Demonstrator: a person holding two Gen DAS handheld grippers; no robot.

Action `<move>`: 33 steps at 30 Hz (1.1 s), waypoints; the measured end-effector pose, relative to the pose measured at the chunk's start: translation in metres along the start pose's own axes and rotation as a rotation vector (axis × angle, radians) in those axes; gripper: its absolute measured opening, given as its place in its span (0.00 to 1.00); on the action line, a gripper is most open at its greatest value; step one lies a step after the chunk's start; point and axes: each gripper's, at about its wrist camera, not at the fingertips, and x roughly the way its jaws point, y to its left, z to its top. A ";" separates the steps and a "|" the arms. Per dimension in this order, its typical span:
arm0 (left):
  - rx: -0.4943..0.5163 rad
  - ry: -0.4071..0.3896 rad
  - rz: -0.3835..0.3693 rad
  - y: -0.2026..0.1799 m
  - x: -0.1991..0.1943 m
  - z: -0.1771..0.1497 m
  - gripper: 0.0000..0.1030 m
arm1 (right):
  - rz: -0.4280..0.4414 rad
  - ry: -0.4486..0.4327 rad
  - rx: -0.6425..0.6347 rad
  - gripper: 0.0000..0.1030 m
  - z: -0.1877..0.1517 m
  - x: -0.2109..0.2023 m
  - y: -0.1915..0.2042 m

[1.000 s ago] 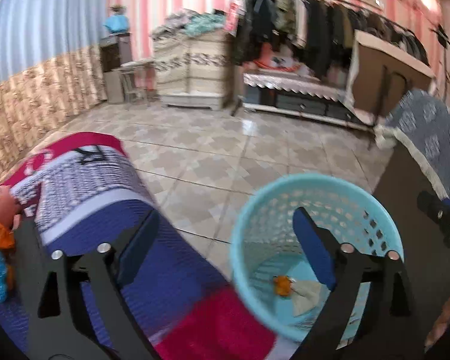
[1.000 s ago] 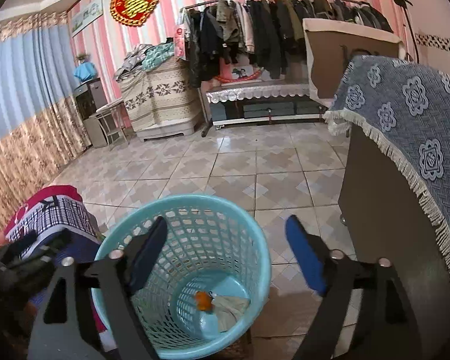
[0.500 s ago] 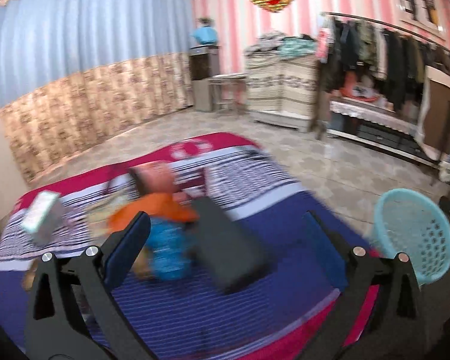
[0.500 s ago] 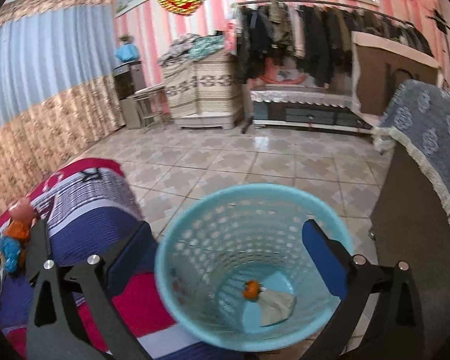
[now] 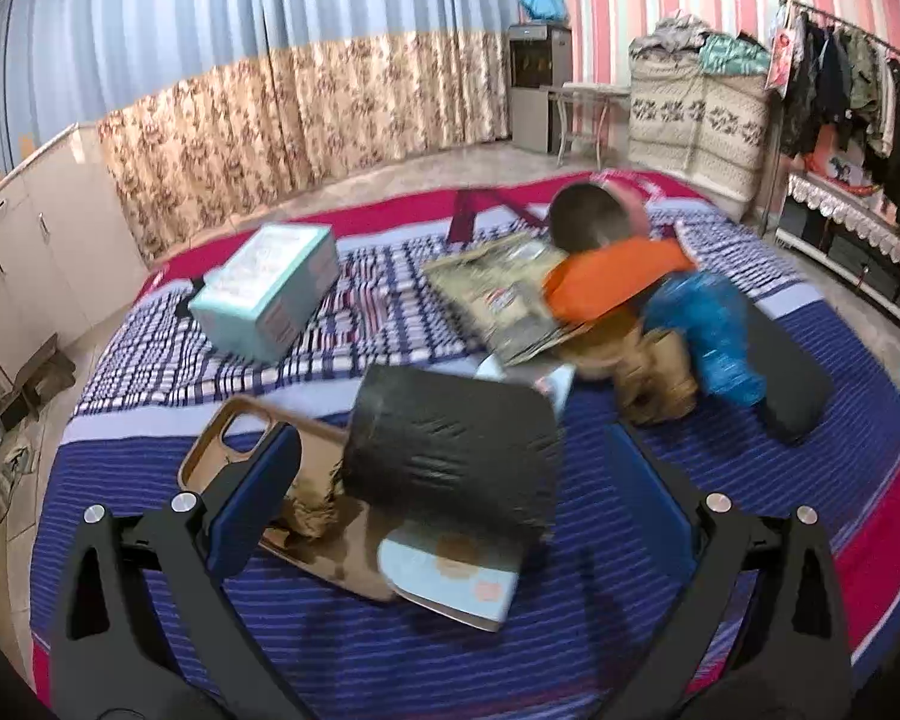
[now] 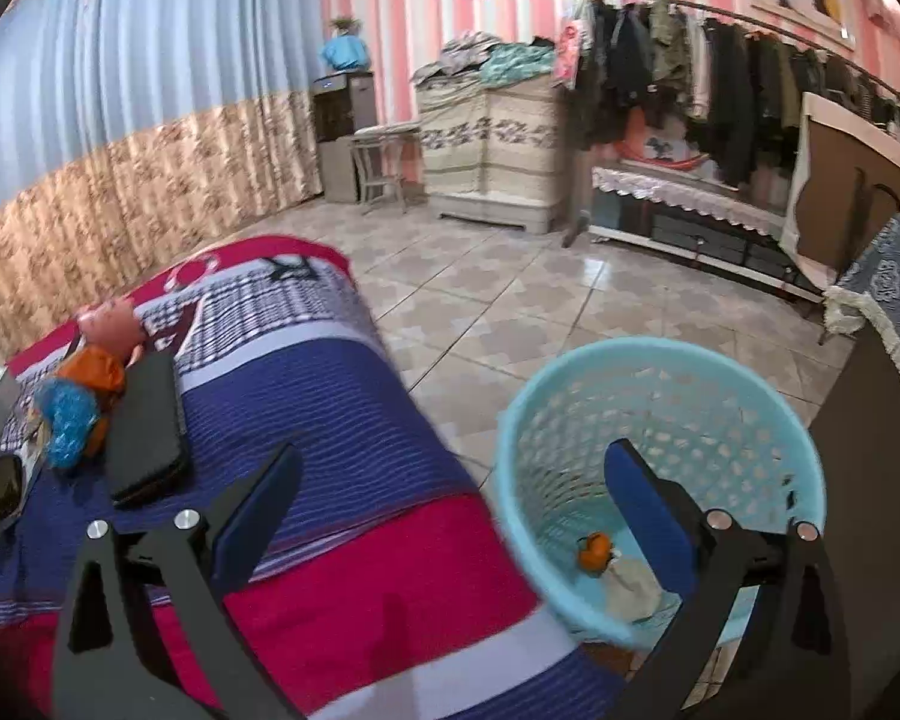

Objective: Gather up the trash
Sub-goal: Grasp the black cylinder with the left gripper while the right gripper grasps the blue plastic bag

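A: Step in hand, as judged: a search for the next piece of trash. The left tongs (image 5: 450, 480) are spread wide with nothing between the blue pads, aimed down at the clutter on the striped blue-and-red bedspread (image 5: 660, 630).

B: Candidates noted. A crumpled brown paper scrap (image 5: 309, 498) lies at lower left of the left view, on a tan phone case (image 5: 234, 444), just beside the left pad. A second brown crumple (image 5: 654, 378) sits right of centre, under the doll in orange top and blue trousers (image 5: 660, 294). Which counts as trash is judged, not certain.

A: Right tongs (image 6: 450, 498) also released and empty. The pale blue perforated plastic basket (image 6: 660, 396) stands on the tiled floor at lower right of the right view, just off the bed's edge; an orange scrap (image 6: 594, 549) and a pale wad are seen at its bottom.

B: Next move, as judged: the left tongs to be lowered over the near scrap without catching the case or the black ribbed pouch (image 5: 450, 438) crowding it.

A: Open room is seen on the bare spread at lower right; the bed's edge and the basket rim are to be cleared.
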 end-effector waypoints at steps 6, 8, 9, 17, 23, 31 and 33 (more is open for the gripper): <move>-0.003 0.027 0.001 0.011 0.017 0.000 0.94 | 0.118 0.019 0.020 0.96 -0.003 0.001 0.032; 0.009 0.035 -0.023 0.011 0.020 0.000 0.91 | 0.147 0.023 0.011 0.96 -0.005 0.002 0.046; 0.013 0.035 -0.035 0.010 0.021 0.000 0.89 | 0.160 0.027 -0.003 0.96 -0.006 0.002 0.055; 0.037 0.025 -0.065 0.008 0.015 -0.001 0.74 | 0.270 0.023 -0.191 0.96 -0.010 0.005 0.137; -0.039 -0.031 -0.061 0.034 -0.003 0.008 0.73 | 0.364 0.020 -0.289 0.96 -0.011 0.013 0.192; -0.086 -0.055 -0.016 0.063 -0.019 0.012 0.73 | 0.432 0.105 -0.347 0.63 -0.004 0.049 0.242; -0.093 -0.052 -0.016 0.064 -0.021 0.013 0.73 | 0.480 0.156 -0.346 0.52 -0.007 0.057 0.249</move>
